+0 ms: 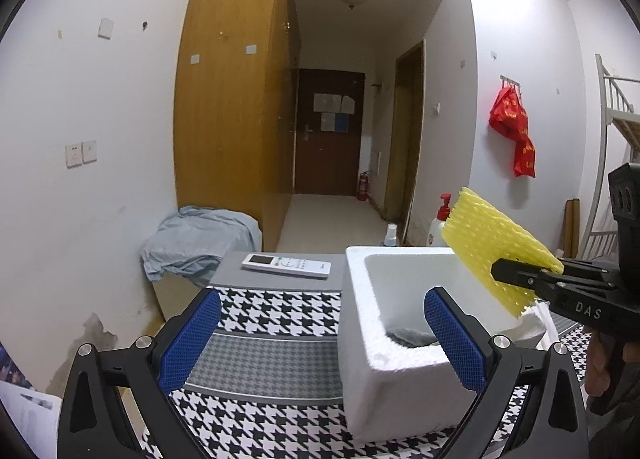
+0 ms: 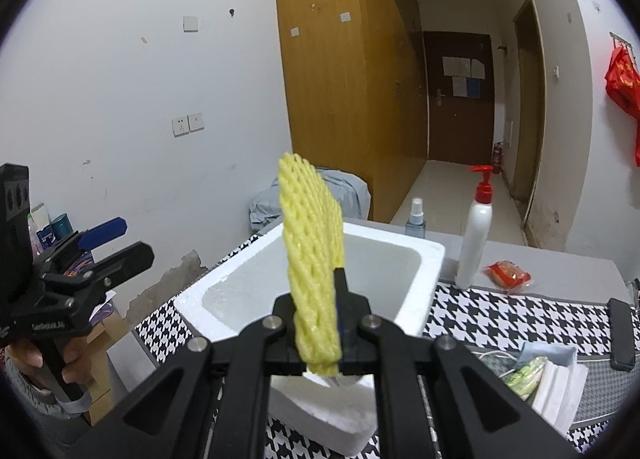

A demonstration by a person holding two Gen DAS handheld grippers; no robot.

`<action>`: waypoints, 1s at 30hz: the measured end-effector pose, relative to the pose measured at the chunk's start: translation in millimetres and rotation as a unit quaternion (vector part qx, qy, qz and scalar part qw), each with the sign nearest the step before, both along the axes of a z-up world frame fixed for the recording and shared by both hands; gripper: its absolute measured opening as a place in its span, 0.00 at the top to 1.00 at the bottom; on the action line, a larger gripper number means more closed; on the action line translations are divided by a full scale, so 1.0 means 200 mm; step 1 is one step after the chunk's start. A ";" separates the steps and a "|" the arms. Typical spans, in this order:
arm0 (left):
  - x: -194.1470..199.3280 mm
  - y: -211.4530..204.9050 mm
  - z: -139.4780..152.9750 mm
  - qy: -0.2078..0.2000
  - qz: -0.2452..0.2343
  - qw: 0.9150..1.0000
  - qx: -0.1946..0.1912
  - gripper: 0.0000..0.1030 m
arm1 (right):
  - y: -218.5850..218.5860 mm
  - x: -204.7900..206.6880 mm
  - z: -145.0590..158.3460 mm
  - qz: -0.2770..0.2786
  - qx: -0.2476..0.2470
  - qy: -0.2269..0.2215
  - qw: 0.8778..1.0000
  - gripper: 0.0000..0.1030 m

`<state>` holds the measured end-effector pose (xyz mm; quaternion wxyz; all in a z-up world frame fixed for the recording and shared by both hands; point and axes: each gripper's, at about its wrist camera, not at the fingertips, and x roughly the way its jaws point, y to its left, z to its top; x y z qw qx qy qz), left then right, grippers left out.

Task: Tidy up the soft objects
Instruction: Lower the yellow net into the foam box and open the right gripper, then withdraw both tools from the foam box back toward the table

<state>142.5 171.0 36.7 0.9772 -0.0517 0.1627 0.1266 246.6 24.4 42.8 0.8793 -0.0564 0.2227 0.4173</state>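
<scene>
Holding the yellow foam net (image 2: 312, 259) in our right gripper (image 2: 320, 343), jaws clamped on its lower end, we have it standing nearly upright above the open white foam box (image 2: 428, 255) — lifted, but not yet inside. Our left gripper (image 1: 320, 339) hovers by the box's near-left corner with its blue-padded jaws wide apart and nothing between them. Something grey (image 1: 408, 337) already lies at the bottom of the box; we cannot tell what it is. So we judge the job partly done: one piece seems stowed, this net is about to go in. Still on the houndstooth-covered worktop (image 2: 500, 319) — to the right of the box — lies a small heap of light, soft-looking things (image 2: 548, 375), probably next. The pump bottle (image 2: 476, 231), spray bottle (image 2: 416, 219) and remote (image 1: 286, 265) look like bystanders.
</scene>
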 end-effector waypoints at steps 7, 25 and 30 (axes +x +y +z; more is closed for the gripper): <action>-0.04 0.05 -0.02 0.001 0.008 1.000 -0.005 0.01 | 0.07 0.01 -0.01 0.003 -0.010 0.001 1.000 0.52; -0.08 0.05 -0.03 0.005 0.010 1.000 -0.014 0.01 | 0.07 -0.04 0.03 -0.025 -0.006 -0.023 0.999 0.00; -0.11 0.02 -0.03 0.003 0.005 1.000 -0.014 0.01 | 0.01 -0.08 0.05 -0.028 0.007 -0.028 0.999 0.00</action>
